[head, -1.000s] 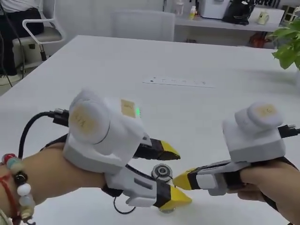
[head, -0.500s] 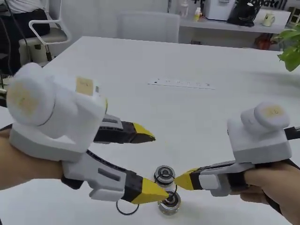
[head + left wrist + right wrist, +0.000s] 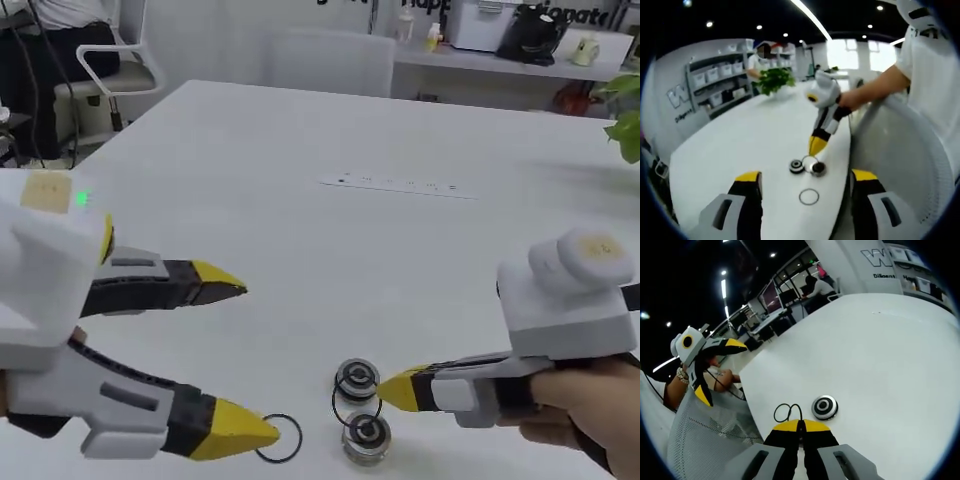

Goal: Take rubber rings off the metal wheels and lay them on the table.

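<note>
Two small metal wheels [image 3: 356, 378] [image 3: 365, 432] sit side by side near the table's front edge. My right gripper [image 3: 385, 388] is shut on a black rubber ring [image 3: 343, 404] that loops between them; in the right gripper view the rubber ring [image 3: 788, 412] curls out of my shut right gripper [image 3: 801, 427] beside one wheel [image 3: 824, 407]. A loose ring [image 3: 280, 438] lies flat on the table by the lower jaw of my left gripper [image 3: 235, 360]. That left gripper [image 3: 806, 177] is open and holds nothing, with the loose ring [image 3: 809, 196] and the wheels [image 3: 818, 169] ahead of it.
The white table [image 3: 330, 250] stretches far back, with a flat socket strip [image 3: 395, 184] in its middle. A chair [image 3: 330, 60] stands at the far side and a plant [image 3: 628, 115] at the right edge. A person sits at the far left.
My left gripper has drawn back to the left, away from the wheels, with its jaws wider apart. A ring now lies uncovered on the table. The right gripper has stayed put.
</note>
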A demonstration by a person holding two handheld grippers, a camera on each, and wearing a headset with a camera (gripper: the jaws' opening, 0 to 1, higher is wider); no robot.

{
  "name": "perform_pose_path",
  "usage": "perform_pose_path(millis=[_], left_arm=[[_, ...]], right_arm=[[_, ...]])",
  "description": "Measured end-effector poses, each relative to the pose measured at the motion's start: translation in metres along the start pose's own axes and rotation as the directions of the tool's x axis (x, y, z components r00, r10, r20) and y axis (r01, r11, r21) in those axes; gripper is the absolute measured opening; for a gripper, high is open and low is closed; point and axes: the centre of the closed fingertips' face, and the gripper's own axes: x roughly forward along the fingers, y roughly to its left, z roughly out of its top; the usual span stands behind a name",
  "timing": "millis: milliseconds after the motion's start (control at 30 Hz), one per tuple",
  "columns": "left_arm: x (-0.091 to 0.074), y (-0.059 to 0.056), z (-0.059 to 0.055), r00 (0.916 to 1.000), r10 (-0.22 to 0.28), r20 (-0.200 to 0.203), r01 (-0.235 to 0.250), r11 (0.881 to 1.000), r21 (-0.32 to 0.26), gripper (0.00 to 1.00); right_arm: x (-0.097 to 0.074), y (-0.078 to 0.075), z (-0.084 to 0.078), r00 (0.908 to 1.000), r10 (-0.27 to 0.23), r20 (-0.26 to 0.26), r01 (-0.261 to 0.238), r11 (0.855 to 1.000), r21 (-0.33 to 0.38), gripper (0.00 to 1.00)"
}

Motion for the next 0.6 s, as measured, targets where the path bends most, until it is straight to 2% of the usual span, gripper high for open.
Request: perform_pose_path(millis=[300, 600], left_arm=[[-0.014, 0.001, -0.017, 0.9971, 0.076, 0.004, -0.076, 0.995, -0.071, 0.73], [-0.018, -0.005, -0.032, 0.9949, 0.100, -0.007, -0.100, 0.986, -0.132, 0.73]], right_arm=[[-0.001, 0.004, 0.003, 0.9999, 0.009, 0.013, -0.009, 1.000, 0.001, 0.00], [-0.002, 0.008, 0.004, 0.9998, 0.010, 0.019, -0.010, 1.000, 0.002, 0.00]])
